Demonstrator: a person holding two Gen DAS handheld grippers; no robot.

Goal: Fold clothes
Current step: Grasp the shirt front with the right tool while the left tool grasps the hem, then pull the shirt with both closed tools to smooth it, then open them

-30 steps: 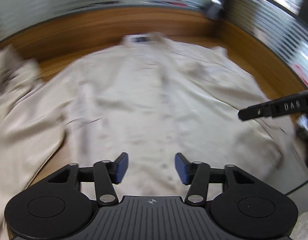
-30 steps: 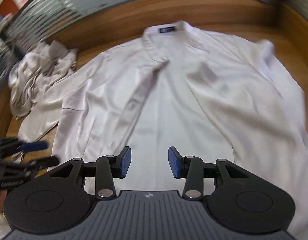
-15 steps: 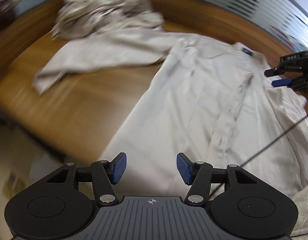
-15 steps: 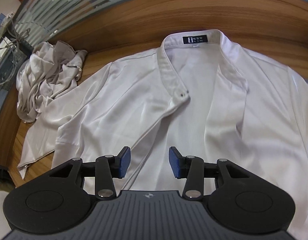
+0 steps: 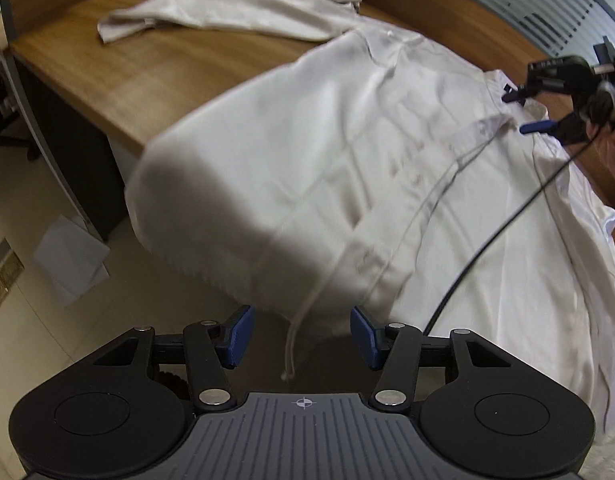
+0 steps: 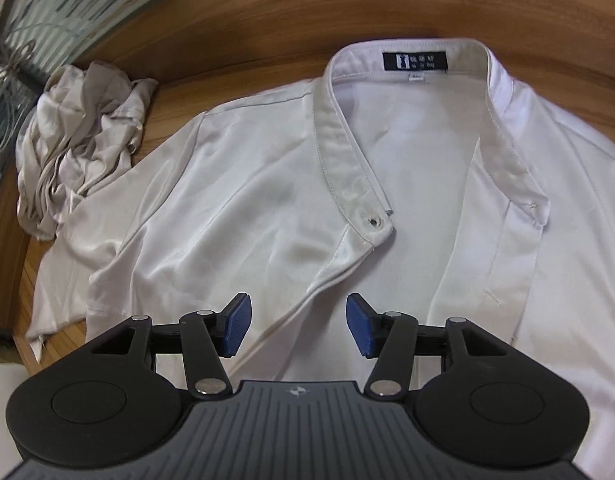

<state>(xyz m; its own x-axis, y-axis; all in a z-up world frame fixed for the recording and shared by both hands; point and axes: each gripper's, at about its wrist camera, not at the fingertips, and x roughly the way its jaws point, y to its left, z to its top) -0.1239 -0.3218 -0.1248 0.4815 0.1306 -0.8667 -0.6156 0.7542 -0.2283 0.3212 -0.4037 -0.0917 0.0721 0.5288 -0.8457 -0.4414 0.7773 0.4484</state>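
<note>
A white satin shirt (image 6: 267, 208) lies front-up on the wooden table (image 6: 235, 20), collar away from me, placket open, a black label inside the collar (image 6: 414, 61). My right gripper (image 6: 298, 330) is open and empty, low over the chest just below the collar button. In the left wrist view the shirt's hem (image 5: 291, 208) hangs over the table's near edge, with a loose thread dangling. My left gripper (image 5: 303, 338) is open and empty just below that hem. The right gripper (image 5: 547, 96) shows there at the far right, open over the collar.
A crumpled beige garment (image 6: 79, 132) lies at the table's back left, beside the shirt's outstretched sleeve (image 5: 235, 12). A black cable (image 5: 507, 216) crosses the shirt. The table's edge (image 5: 87, 100) drops to a tiled floor with a paper sheet (image 5: 73, 256).
My left gripper swung left and dropped off the table's edge to the hanging hem. My right gripper moved forward and down toward the collar. Both stayed open.
</note>
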